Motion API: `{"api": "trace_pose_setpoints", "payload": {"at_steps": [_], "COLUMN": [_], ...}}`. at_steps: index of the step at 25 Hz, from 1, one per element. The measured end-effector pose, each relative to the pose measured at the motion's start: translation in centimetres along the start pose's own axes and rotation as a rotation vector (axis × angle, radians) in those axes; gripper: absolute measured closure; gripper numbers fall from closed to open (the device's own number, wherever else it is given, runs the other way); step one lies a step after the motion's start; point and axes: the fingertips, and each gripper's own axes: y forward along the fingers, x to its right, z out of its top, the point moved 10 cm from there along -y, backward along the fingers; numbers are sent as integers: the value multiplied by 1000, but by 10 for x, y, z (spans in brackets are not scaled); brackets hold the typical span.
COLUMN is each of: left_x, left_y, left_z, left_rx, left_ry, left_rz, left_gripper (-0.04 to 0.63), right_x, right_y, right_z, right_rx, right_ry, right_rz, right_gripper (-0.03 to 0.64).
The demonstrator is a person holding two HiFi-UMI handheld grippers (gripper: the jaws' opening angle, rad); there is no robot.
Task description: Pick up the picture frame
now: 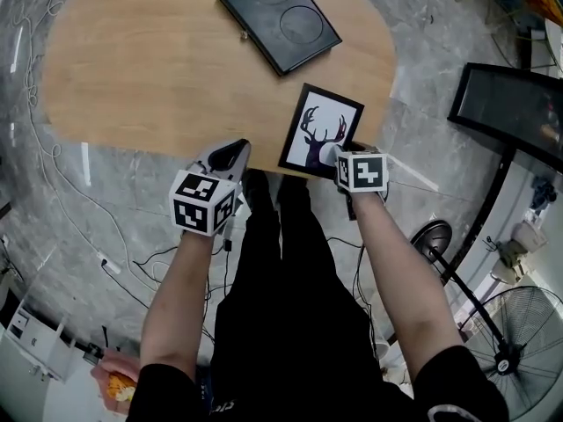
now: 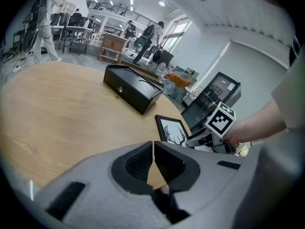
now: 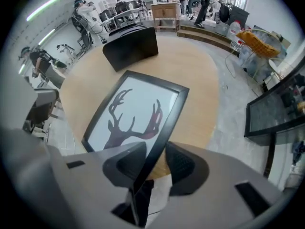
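The picture frame (image 1: 318, 132), black-edged with a deer silhouette on white, lies flat at the near right edge of the wooden table (image 1: 158, 69). My right gripper (image 1: 339, 155) points down at the frame's near right corner. In the right gripper view the frame (image 3: 133, 118) has its right edge running between the jaws of that gripper (image 3: 155, 161); a gap shows beside the right pad, so it is open around the edge. My left gripper (image 1: 230, 155) hovers shut and empty over the table's near edge, left of the frame (image 2: 172, 130); its jaws (image 2: 153, 149) meet.
A flat black case (image 1: 277, 16) with two round recesses lies at the table's far side. To the right of the table stands a dark screen on a stand (image 1: 515, 104), with a floor fan (image 1: 519, 332) nearer. Cables (image 1: 35, 148) trail over the floor on the left.
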Motion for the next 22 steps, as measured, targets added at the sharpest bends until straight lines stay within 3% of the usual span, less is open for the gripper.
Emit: {"api": "trace_pose_setpoints", "payload": {"at_steps": [5,9,16,22], "left_x": [8,17,23,34], "left_y": [6,4,-11,-29], "left_z": [-4,-3,8,21], "left_rx": [-13,-31,-26,-4], "left_ry": [-7,4,11,-20], "left_rz": [-21,-41,-41,-71], "left_gripper": [575,575,575,527], "right_x": [2,7,-5,-6], "right_y": [0,-1,-12,-44], "right_z": [-3,-3,6,7], "right_rx": [38,56,93,132], "right_ry": [-6,68,28,44], "right_rz": [33,70,118,141], "right_gripper": [486,523,546,546]}}
